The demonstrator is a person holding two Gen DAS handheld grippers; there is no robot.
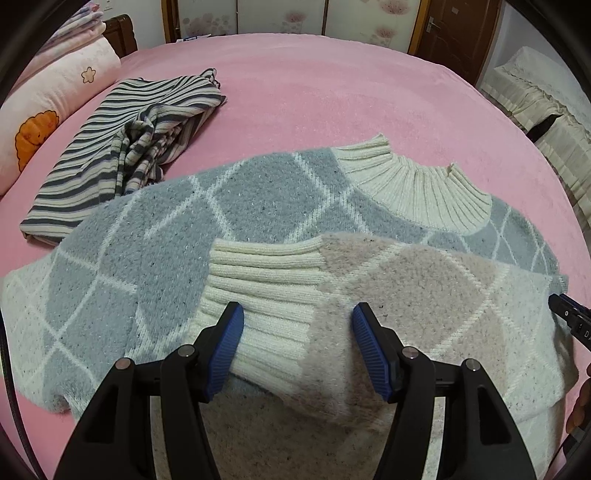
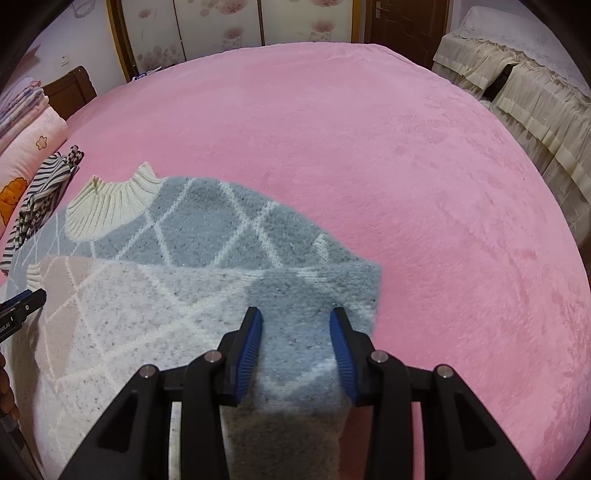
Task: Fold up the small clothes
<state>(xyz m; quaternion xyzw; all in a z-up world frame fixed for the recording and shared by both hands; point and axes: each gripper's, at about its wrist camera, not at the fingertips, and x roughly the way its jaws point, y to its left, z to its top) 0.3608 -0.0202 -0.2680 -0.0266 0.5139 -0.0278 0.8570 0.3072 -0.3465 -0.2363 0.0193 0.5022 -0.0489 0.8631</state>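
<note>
1. Pink plush bedspread (image 2: 406, 155) fills the bedroom scene, with floral-panelled wardrobe doors (image 2: 221, 26) and a dark wooden door (image 1: 454, 33) behind it at 12 o'clock.
2. Left gripper (image 1: 297, 343) is parted wide, its blue-padded fingers (image 1: 227, 350) flanking the cream ribbed cuff (image 1: 266, 291) of a sleeve; the knit fills the gap between the jaws, though a firm pinch cannot be confirmed.
3. Right gripper (image 2: 295, 349) is likewise parted, narrower, its blue pads (image 2: 341, 354) on either side of a grey fold of the same garment that runs between them.
4. Argyle sweater (image 1: 155, 236), grey, beige and cream diamonds, lies across the bedspread in front of both tools; its beige sleeve (image 1: 406, 295) is folded over the body, pointing toward 9 o'clock in the left wrist view.
5. Cream ribbed collar (image 1: 413, 188) sits at 1 o'clock in the left view and at 10 o'clock in the right view.
6. Striped garment (image 1: 122, 147), grey and cream, lies rumpled at 10 o'clock in the left view, touching the sweater's far edge.
7. Pink cartoon-print pillow (image 1: 48, 110) rests beyond it at the far left.
8. Cream ruffled furniture cover (image 2: 524, 96) stands off the bed at 2 o'clock in the right view.
</note>
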